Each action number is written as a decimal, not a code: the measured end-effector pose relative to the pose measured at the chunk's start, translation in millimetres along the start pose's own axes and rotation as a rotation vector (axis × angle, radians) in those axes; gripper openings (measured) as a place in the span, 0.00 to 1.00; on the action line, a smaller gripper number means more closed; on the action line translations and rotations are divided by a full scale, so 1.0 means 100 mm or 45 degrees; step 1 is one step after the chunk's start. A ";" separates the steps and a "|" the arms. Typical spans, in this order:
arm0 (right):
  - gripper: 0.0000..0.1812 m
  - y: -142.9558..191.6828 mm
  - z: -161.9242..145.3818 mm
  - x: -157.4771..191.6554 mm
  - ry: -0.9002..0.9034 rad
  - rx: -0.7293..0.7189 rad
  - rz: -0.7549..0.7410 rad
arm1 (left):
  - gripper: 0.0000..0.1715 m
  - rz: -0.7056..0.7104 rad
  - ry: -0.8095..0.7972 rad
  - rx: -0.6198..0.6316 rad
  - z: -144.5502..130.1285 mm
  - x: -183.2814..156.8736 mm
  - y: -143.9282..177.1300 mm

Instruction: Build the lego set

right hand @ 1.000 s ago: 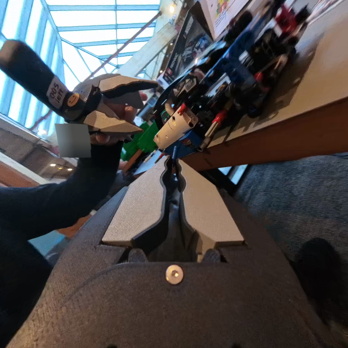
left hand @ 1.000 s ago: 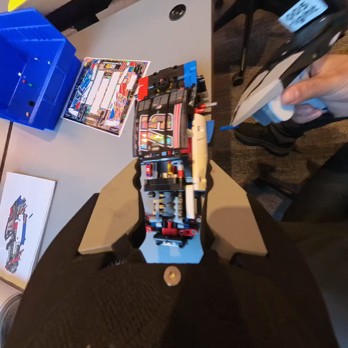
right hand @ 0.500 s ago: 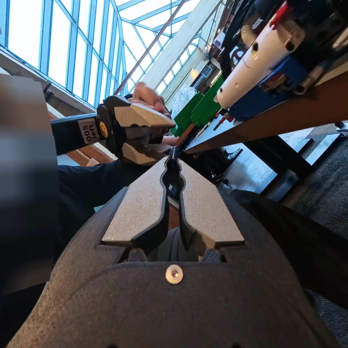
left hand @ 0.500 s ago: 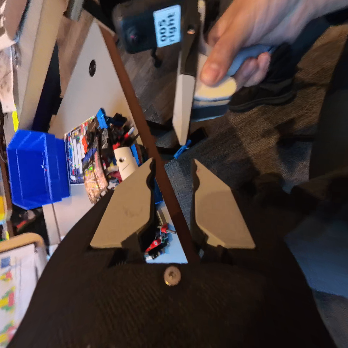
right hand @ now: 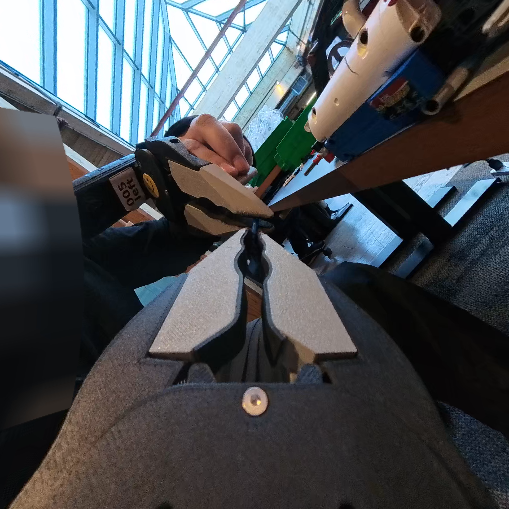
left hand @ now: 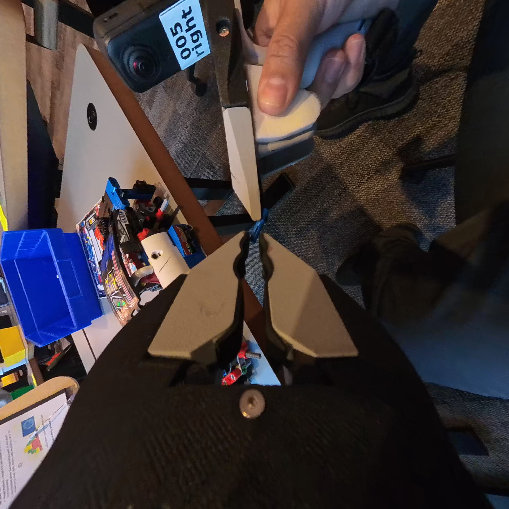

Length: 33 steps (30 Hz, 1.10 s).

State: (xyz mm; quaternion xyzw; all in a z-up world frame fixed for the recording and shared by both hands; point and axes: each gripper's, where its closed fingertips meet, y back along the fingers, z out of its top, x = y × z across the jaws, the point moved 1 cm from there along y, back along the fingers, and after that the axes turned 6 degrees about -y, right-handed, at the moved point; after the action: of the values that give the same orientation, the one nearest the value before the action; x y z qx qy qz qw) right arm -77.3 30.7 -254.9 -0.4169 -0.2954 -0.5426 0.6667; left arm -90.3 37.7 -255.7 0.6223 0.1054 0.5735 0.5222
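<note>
The partly built Lego car [left hand: 129, 248], black with blue, red and white parts, lies on the white table [left hand: 91, 170] by its brown edge; it also shows in the right wrist view [right hand: 385, 68]. My right gripper [right hand: 252, 234] is shut on a small blue pin [right hand: 254, 228], held off the table over the carpet. My left gripper [left hand: 253, 238] meets it tip to tip, and its nearly closed jaws hold the other end of the blue pin [left hand: 257, 227]. The right gripper [left hand: 257, 216] comes down from above in the left wrist view. The left gripper [right hand: 268, 216] comes in from the left in the right wrist view.
A blue bin [left hand: 46, 281] stands left of the car, and a sticker sheet [left hand: 88, 228] lies under it. Loose red pieces [left hand: 237, 369] lie on the table behind my left fingers. Green bins [right hand: 289, 143] stand farther along the table. Shoes [left hand: 371, 110] rest on the carpet.
My left gripper let go of the car, swung off the table edge toward the right gripper, and narrowed its jaws onto the blue pin. The right gripper kept hold of the pin.
</note>
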 end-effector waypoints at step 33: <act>0.01 0.07 0.13 -0.16 0.143 -0.127 -0.158 | 0.01 0.016 0.086 0.052 -0.08 0.10 -0.20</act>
State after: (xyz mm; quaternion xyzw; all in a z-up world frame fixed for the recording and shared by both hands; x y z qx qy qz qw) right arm -73.8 50.6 -263.9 -0.3994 -0.2554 -0.6196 0.6256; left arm -85.0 57.8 -266.8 0.6138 0.1308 0.5951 0.5019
